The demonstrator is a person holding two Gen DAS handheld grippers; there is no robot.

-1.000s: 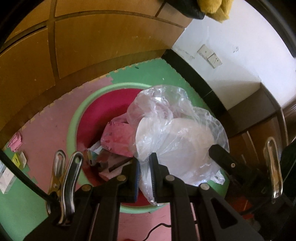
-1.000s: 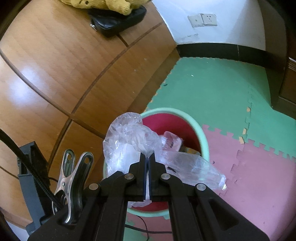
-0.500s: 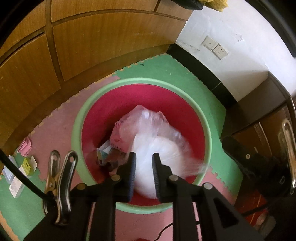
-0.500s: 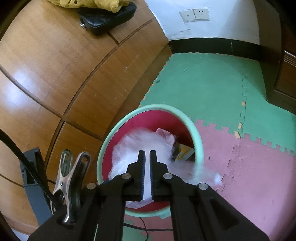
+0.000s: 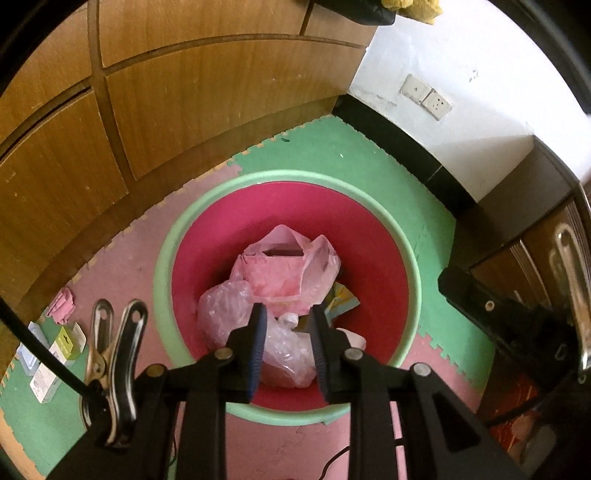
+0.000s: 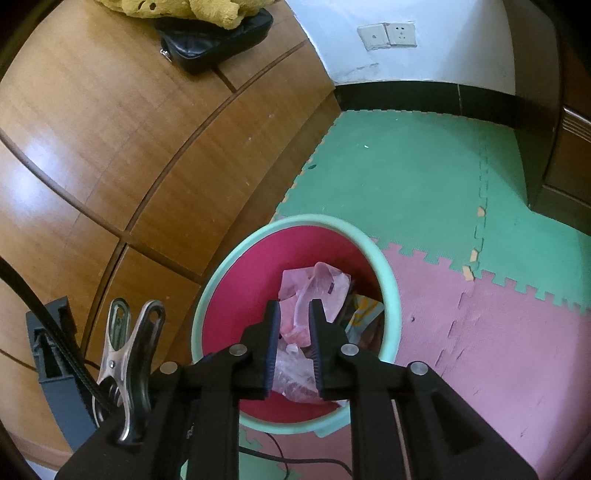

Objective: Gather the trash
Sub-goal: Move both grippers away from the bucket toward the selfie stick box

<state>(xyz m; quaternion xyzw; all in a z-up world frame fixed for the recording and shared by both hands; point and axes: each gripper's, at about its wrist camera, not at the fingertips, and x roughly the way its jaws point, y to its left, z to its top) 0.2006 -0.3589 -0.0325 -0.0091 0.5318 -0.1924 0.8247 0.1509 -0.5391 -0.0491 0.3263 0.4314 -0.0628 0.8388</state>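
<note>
A bin with a green rim (image 5: 162,280) and red inside stands on the foam floor mat, below both grippers. Inside it lie a crumpled clear plastic bag (image 5: 221,314), a pink bag (image 5: 273,269) and some paper scraps. My left gripper (image 5: 287,310) hangs above the bin's near side, its jaws opening, with nothing between the pads. My right gripper (image 6: 294,304) is over the same bin (image 6: 393,306), jaws opening too and holding nothing. The clear bag (image 6: 291,373) shows through its gap, well below it.
A curved wooden cabinet (image 5: 184,110) rises just behind the bin. Small boxes (image 5: 55,354) and a pink crumpled scrap (image 5: 61,304) lie on the mat at the left. A black pouch (image 6: 218,40) and a yellow plush toy (image 6: 184,9) sit on the cabinet top. A cable (image 6: 295,458) runs on the floor.
Both grippers went from shut on the clear plastic bag to open. The bag dropped from above the rim down into the bin.
</note>
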